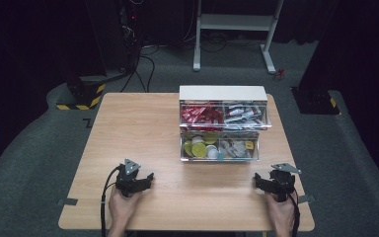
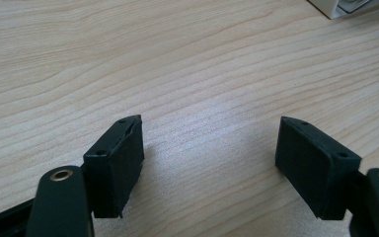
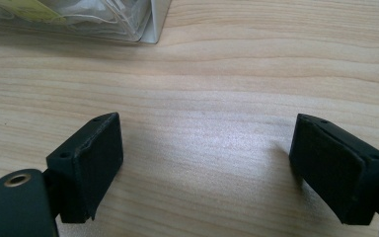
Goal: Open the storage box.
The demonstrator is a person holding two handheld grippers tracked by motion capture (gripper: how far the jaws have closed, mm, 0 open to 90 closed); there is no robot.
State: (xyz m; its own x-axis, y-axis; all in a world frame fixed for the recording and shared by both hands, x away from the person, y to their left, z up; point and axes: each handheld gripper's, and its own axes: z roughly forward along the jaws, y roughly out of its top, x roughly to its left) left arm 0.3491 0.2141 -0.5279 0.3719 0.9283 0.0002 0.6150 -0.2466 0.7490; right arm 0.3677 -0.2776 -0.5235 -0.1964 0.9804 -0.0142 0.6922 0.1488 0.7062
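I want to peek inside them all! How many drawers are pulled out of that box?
2: the upper drawer with red and silver packets, and the lower drawer below it, nearer the person, with round capsules.

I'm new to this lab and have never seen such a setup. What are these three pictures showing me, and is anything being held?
A person sits at a wooden table with a hand-held two-jaw tool in each hand: the left gripper and the right gripper. One picture looks down from above. The other two come from cameras riding on each gripper, looking along its black jaws. Both grippers stand open over bare wood and hold nothing. On the table stands a clear drawer box with both drawers pulled out, holding red and white packets above, yellow and white capsules below.
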